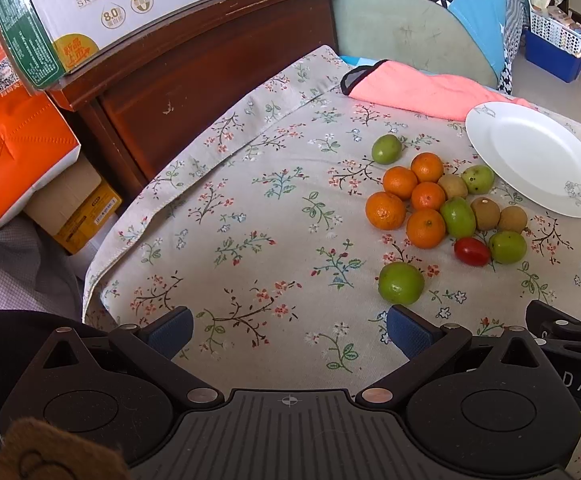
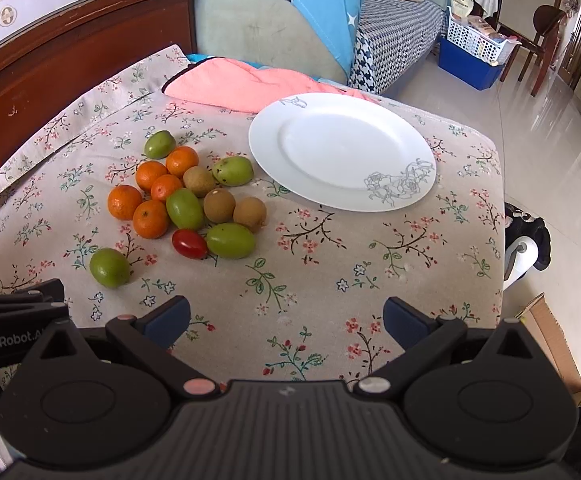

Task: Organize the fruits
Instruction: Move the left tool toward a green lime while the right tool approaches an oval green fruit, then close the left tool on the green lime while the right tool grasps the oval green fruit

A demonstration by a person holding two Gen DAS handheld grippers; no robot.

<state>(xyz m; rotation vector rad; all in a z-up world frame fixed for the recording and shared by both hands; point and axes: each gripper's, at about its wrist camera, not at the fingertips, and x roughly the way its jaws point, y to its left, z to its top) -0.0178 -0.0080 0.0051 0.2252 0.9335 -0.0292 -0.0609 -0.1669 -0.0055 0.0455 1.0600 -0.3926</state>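
Both grippers, left (image 1: 290, 330) and right (image 2: 286, 320), gape empty above the floral tablecloth (image 2: 310, 280); mandarins (image 2: 150, 196), green fruits (unidentified) (image 2: 184, 208) and kiwis (image 2: 219, 206) cluster beside the bare white plate (image 2: 330, 148).

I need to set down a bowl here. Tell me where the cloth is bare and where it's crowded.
Bare: the wide stretch of floral cloth in front of the white plate, toward the right tongs, and the left side between the fruit pile and the wooden headboard. Crowded: the fruit cluster beside the plate, and the pink cloth behind.
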